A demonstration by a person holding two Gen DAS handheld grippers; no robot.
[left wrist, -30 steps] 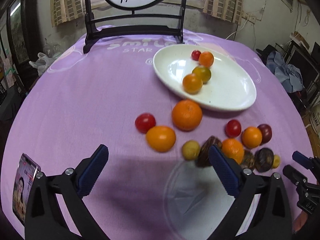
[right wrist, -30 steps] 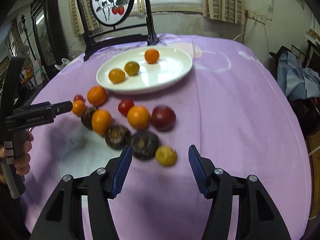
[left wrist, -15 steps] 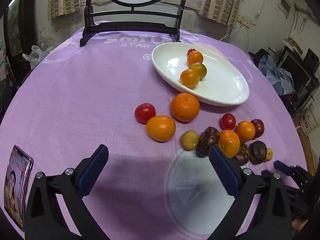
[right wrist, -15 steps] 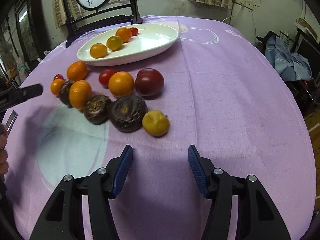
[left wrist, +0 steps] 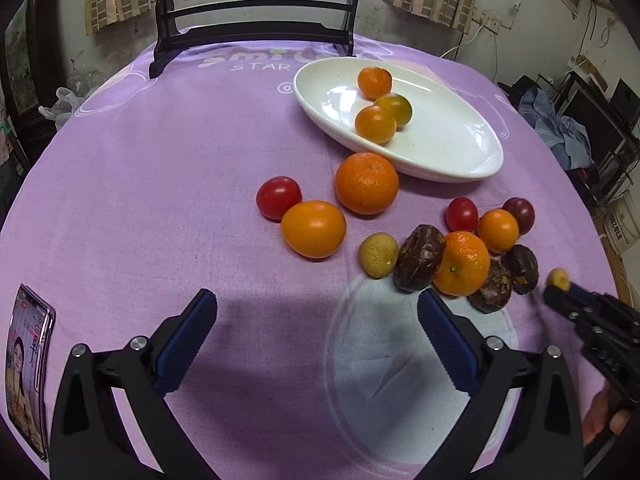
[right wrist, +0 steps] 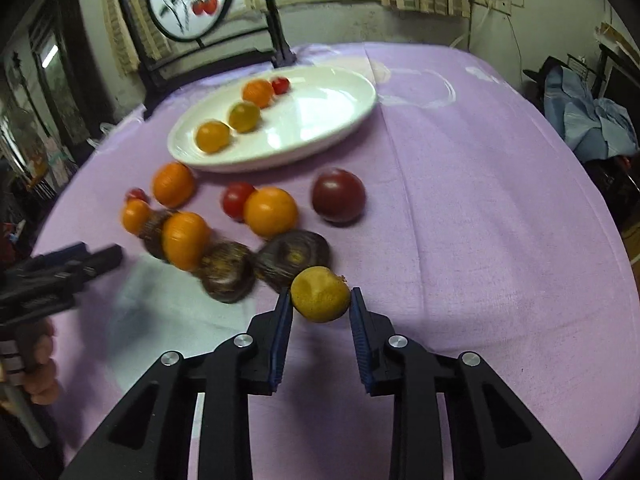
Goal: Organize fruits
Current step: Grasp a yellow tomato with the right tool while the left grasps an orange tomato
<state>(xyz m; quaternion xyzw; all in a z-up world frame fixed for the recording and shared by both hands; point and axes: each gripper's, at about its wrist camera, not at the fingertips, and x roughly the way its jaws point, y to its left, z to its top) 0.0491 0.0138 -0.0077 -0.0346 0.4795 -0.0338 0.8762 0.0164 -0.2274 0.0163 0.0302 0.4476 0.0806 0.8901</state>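
We're partway through: four fruits are sitting in the white plate [right wrist: 352, 120], and roughly a dozen are waiting on the purple tablecloth [right wrist: 480, 200].

Plate contents, from the right wrist view: orange tomato [right wrist: 213, 135], greenish-yellow tomato [right wrist: 244, 116], small mandarin [right wrist: 258, 93], red cherry tomato [right wrist: 281, 85]. They're lining up along the plate's left half; the right half is bare. The left wrist view is showing only three of them, with the red one hidden behind the mandarin.

Right gripper [right wrist: 321, 303] is clamping the small yellow fruit [right wrist: 320, 294], both blue pads pressing on its sides at the near edge of the pile. It's sitting just beside the dark wrinkled fruit [right wrist: 292, 258]. We can't tell whether it's off the cloth yet.

Left gripper [left wrist: 316, 336] is hanging wide open over bare cloth, gripping nothing, near the pale yellow fruit [left wrist: 378, 255] and a second dark wrinkled fruit [left wrist: 419, 257].

Left to move, loose on the cloth: large mandarin [left wrist: 366, 183], orange tomato [left wrist: 313, 229], red tomato [left wrist: 279, 198], dark purple tomato [right wrist: 338, 195], plus the cluster of small oranges, red tomatoes and wrinkled dark fruits.

We're judging the next step as carrying the yellow fruit to the plate's free half. Round fruits are likely to roll there.

A phone [left wrist: 28, 364] is lying at the cloth's left edge, well apart from the fruit.
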